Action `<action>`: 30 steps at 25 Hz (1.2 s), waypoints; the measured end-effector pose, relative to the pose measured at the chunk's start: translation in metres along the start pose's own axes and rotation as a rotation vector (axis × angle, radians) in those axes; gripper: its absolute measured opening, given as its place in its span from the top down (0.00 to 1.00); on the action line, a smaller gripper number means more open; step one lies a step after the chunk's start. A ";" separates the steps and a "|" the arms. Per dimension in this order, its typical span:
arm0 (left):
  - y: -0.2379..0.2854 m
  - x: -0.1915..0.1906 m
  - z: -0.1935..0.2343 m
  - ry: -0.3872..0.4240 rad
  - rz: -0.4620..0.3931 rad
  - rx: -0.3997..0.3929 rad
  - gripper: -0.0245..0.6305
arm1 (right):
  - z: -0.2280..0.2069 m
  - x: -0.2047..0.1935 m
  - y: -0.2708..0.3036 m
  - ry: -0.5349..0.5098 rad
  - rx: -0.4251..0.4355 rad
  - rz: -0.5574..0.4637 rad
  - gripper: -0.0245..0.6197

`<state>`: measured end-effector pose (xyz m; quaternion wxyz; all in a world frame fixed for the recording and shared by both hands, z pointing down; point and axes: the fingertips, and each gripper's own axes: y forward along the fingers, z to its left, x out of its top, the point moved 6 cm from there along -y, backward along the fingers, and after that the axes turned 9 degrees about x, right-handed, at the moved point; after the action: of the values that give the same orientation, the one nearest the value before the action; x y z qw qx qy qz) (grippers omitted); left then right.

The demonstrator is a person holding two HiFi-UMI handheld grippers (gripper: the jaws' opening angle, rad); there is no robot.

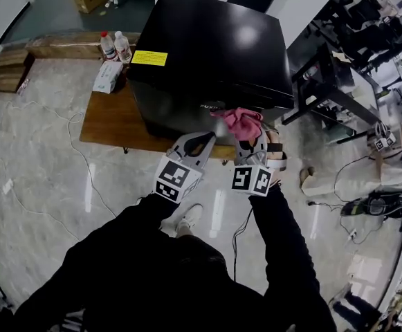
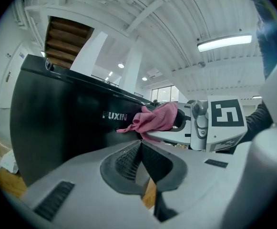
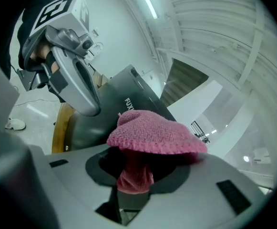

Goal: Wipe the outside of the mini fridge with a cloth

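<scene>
Head view, nearest first: the person's black sleeves [image 1: 284, 247] lead to both claws, held side by side at the front of the mini fridge [image 1: 214, 54]. The left claw [image 2: 140, 149] has its jaws together on nothing. The right claw [image 3: 135, 168] is clamped on a fold of the pink cloth [image 3: 152, 132], and the rest mushrooms over the jaw tips and seems to rest on the upper front of the door, beside the lettering. The cloth looks knitted, light and floppy, likely to bunch or drag, so a deep pinch in its middle suits it. The fridge looks glossy, rigid and heavy, so I judge it unlikely to slide on the wooden tabletop [image 1: 111, 123] and it needs no hold. Beyond it stand two bottles [image 1: 115, 45]
</scene>
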<state>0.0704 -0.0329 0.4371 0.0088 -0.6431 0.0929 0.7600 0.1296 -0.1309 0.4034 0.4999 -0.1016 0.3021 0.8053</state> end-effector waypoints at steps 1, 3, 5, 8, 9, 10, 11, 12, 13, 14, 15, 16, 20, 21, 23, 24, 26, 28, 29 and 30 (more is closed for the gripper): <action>0.003 -0.002 -0.002 -0.001 -0.001 0.009 0.96 | 0.002 -0.003 0.001 -0.001 0.010 -0.009 0.76; 0.007 -0.006 -0.005 0.001 -0.003 0.023 0.96 | 0.007 -0.010 0.004 -0.006 0.033 -0.022 0.76; 0.011 -0.011 -0.008 0.004 -0.002 0.032 0.96 | 0.014 -0.018 0.008 -0.009 0.056 -0.027 0.76; 0.014 -0.022 -0.008 0.003 0.009 0.051 0.96 | 0.026 -0.028 0.014 -0.005 0.089 -0.027 0.76; 0.014 -0.025 -0.008 0.001 0.013 0.060 0.96 | 0.030 -0.031 0.016 -0.004 0.100 -0.028 0.76; 0.014 -0.029 -0.007 -0.002 0.017 0.068 0.96 | 0.035 -0.034 0.018 -0.006 0.111 -0.028 0.76; 0.014 -0.033 -0.007 -0.003 0.020 0.075 0.96 | 0.039 -0.037 0.020 -0.010 0.122 -0.028 0.76; 0.015 -0.037 -0.007 -0.002 0.023 0.080 0.96 | 0.043 -0.041 0.022 -0.013 0.133 -0.027 0.76; 0.017 -0.042 -0.007 0.000 0.029 0.083 0.96 | 0.047 -0.044 0.024 -0.014 0.145 -0.025 0.76; 0.019 -0.047 -0.007 0.004 0.036 0.085 0.96 | 0.052 -0.048 0.026 -0.013 0.157 -0.023 0.76; 0.020 -0.052 -0.007 0.008 0.044 0.088 0.96 | 0.056 -0.051 0.029 -0.011 0.169 -0.020 0.76; 0.022 -0.058 -0.007 0.013 0.051 0.090 0.96 | 0.061 -0.055 0.032 -0.008 0.182 -0.017 0.76; 0.027 -0.087 -0.007 0.014 0.074 0.100 0.96 | 0.087 -0.072 0.046 0.006 0.235 -0.009 0.76; 0.029 -0.095 -0.007 0.010 0.080 0.102 0.96 | 0.094 -0.076 0.050 0.010 0.253 -0.003 0.76; 0.034 -0.110 -0.004 -0.001 0.090 0.107 0.96 | 0.107 -0.085 0.059 0.014 0.290 0.017 0.77; 0.037 -0.116 -0.002 -0.009 0.094 0.112 0.96 | 0.114 -0.090 0.064 0.015 0.308 0.025 0.77; 0.041 -0.130 0.000 -0.018 0.110 0.124 0.96 | 0.130 -0.099 0.073 0.018 0.347 0.042 0.77; 0.043 -0.143 0.000 -0.012 0.139 0.132 0.96 | 0.145 -0.108 0.080 0.019 0.389 0.061 0.77; 0.045 -0.149 0.000 -0.009 0.153 0.136 0.96 | 0.152 -0.112 0.083 0.019 0.409 0.071 0.77; 0.046 -0.154 0.000 -0.007 0.164 0.139 0.96 | 0.158 -0.117 0.087 0.020 0.427 0.079 0.77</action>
<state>0.0907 -0.0619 0.5937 -0.0088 -0.6287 0.1976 0.7521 0.1323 -0.1520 0.6173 0.4751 0.0106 0.4743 0.7410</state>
